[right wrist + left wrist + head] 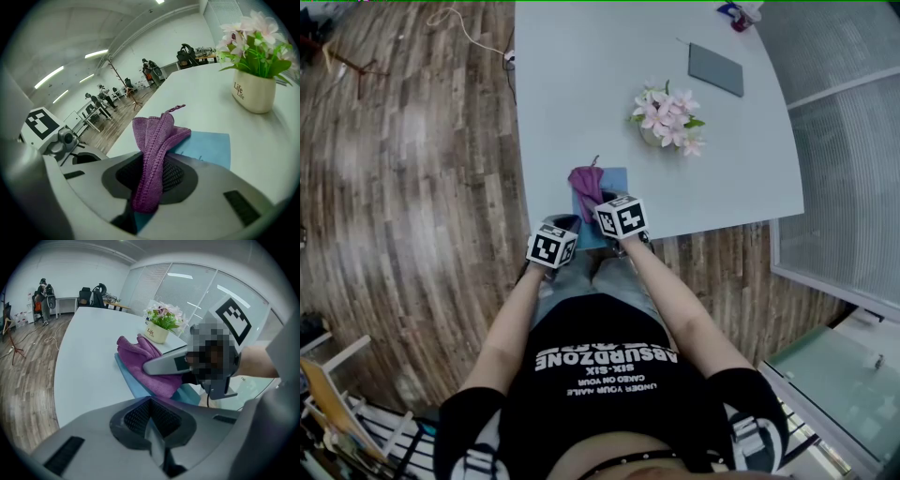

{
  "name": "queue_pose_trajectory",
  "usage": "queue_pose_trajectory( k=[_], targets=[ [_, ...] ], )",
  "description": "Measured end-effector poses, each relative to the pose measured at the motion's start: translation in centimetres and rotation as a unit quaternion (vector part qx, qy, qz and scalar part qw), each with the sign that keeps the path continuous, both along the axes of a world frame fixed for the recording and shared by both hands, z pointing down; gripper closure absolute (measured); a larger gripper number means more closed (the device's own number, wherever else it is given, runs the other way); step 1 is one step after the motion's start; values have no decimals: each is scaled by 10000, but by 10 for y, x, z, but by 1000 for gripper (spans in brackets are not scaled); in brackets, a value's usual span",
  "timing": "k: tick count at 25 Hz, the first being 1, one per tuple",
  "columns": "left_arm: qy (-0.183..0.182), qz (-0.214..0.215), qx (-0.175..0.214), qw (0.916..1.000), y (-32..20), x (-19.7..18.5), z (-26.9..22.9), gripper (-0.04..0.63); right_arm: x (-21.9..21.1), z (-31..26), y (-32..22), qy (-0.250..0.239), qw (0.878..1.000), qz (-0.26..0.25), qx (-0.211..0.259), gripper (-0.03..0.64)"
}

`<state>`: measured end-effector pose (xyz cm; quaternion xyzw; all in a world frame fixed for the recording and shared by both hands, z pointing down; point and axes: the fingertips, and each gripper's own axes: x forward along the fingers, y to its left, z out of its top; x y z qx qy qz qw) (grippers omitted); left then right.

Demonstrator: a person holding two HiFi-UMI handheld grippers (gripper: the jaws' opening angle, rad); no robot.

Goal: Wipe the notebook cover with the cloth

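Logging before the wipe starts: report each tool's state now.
Left tool: closed, holding nothing.
Right tool: closed on the purple cloth, which drapes onto the blue notebook.

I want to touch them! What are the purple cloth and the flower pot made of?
The purple cloth looks like soft, fuzzy microfibre: its surface shows tiny knobbly loops and a stitched edge. The flower pot looks like smooth cream ceramic with a matte finish and printed letters, though it could be plastic.

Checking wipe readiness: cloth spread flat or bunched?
Bunched: the purple cloth rises in a folded ridge, clamped in the right gripper, over the blue notebook.
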<state>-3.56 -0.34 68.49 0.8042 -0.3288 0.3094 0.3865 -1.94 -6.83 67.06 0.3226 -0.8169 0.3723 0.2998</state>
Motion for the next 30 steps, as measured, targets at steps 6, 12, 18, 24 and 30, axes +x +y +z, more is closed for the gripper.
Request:
queue_pose_trajectory(
  k=[6, 12, 18, 24, 30],
  targets=[
    [-256, 303, 220, 9990, 3, -1, 0, 580, -7, 1, 1, 95, 9996, -229, 141, 528],
    [-374, 292, 191, 9987, 10, -12, 0, 580, -6, -1, 1, 100, 9995, -218, 205, 526],
    [-480, 362, 62, 9982, 16, -14, 8, 580, -6, -1, 2, 51, 9996, -170, 228, 527],
    [-459, 343, -2, 9984, 16, -13, 7, 580, -10, -3, 14, -52, 9996, -235, 154, 528],
    [-431, 334, -71, 9985, 17, -14, 10, 580, -11, -2, 34, -127, 9993, -301, 173, 528]
  ],
)
